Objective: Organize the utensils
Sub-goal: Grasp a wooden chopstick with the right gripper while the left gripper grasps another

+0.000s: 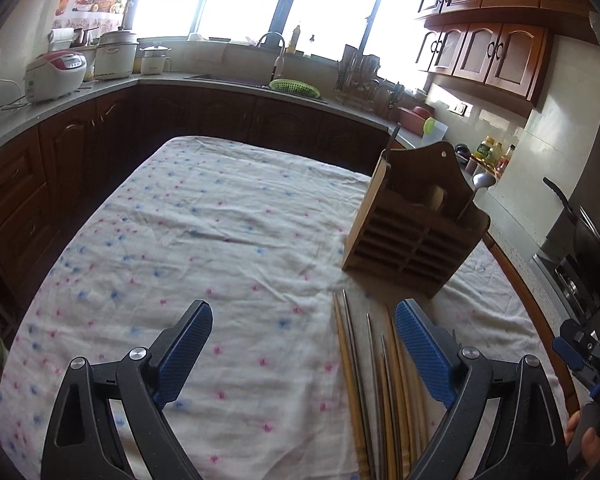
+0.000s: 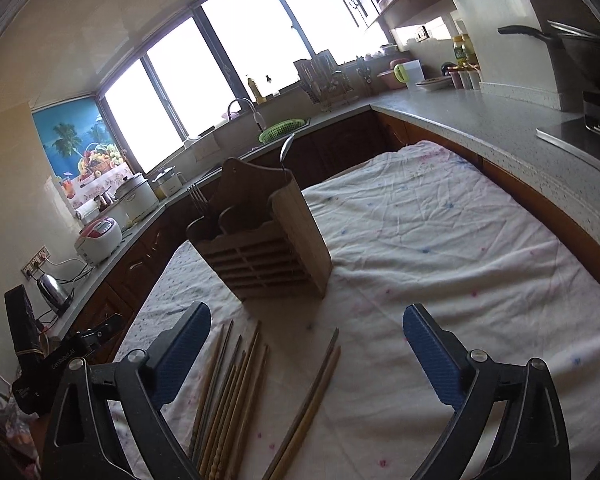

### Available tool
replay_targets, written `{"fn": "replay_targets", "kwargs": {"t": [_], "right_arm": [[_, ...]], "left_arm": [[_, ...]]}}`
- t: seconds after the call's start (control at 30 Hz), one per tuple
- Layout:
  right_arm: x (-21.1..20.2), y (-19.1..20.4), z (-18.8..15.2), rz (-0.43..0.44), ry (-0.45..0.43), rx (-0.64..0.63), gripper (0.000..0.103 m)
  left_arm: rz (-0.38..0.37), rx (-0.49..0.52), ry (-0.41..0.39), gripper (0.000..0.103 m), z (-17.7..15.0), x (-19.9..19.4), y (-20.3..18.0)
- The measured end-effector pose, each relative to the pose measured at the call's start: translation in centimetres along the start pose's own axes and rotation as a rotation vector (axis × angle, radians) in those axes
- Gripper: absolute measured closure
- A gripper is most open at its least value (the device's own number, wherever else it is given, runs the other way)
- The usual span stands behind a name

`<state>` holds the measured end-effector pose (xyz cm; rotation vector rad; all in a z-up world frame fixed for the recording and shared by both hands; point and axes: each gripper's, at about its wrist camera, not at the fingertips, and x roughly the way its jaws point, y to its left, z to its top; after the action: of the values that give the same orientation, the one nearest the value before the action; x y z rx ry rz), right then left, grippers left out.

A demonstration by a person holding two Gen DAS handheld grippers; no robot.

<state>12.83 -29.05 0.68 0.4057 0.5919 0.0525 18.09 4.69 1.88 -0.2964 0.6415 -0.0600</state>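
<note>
A wooden utensil holder point(image 1: 412, 224) point(image 2: 266, 240) stands on the cloth-covered table, with a spoon point(image 1: 480, 184) point(image 2: 286, 150) and forks point(image 2: 199, 200) sticking up from it. Several wooden and metal chopsticks point(image 1: 376, 380) point(image 2: 228, 392) lie flat on the cloth in front of the holder, and a separate pair point(image 2: 312, 396) lies a little to the right. My left gripper point(image 1: 304, 352) is open above the cloth, its right finger over the chopsticks. My right gripper point(image 2: 308, 356) is open, hovering over the separate pair. Nothing is held.
The table carries a white floral cloth point(image 1: 204, 232) point(image 2: 460, 240). Kitchen counters wrap around it, with rice cookers point(image 1: 56, 74), a sink and green basket point(image 1: 294, 87), a kettle point(image 2: 54, 288) and a wok on the stove point(image 1: 592, 248). The other gripper shows at the right edge point(image 1: 580, 352).
</note>
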Motion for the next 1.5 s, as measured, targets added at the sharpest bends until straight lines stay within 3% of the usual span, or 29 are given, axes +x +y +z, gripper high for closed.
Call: {"fn": "replay_targets", "kwargs": {"t": [0.27, 0.7, 0.8, 0.87, 1.07, 1.43, 1.5], "right_arm": [[-0.9, -0.3, -2.9, -0.024, 0.041, 0.016, 0.005], [1.1, 0.8, -3.6, -0.035, 0.095, -0.033, 0.010], [2.0, 1.0, -3.4, -0.042, 0.113, -0.048, 0.017], [2.8, 1.1, -3.3, -0.043, 0.134, -0.062, 0.028], [5.5, 1.1, -3.1, -0.063, 0.200, -0.079, 0.056], [9.8, 0.9, -2.6, -0.100, 0.283, -0.107, 0.067], [10.7, 0.9, -2.7, -0.110, 0.301, -0.118, 0.070]], "left_arm": [[0.024, -0.013, 0.057, 0.009, -1.4, -0.3, 0.7], [0.043, 0.044, 0.129, 0.011, -0.5, 3.0, -0.8], [0.052, 0.057, 0.152, 0.013, -0.2, 4.1, -1.1], [0.052, 0.063, 0.168, 0.017, 0.0, 4.8, -1.3], [0.030, 0.085, 0.237, 0.039, 1.1, 7.8, -1.9], [0.015, 0.138, 0.293, 0.046, 2.8, 13.0, -3.5], [0.020, 0.151, 0.304, 0.053, 2.8, 14.0, -3.7]]}}
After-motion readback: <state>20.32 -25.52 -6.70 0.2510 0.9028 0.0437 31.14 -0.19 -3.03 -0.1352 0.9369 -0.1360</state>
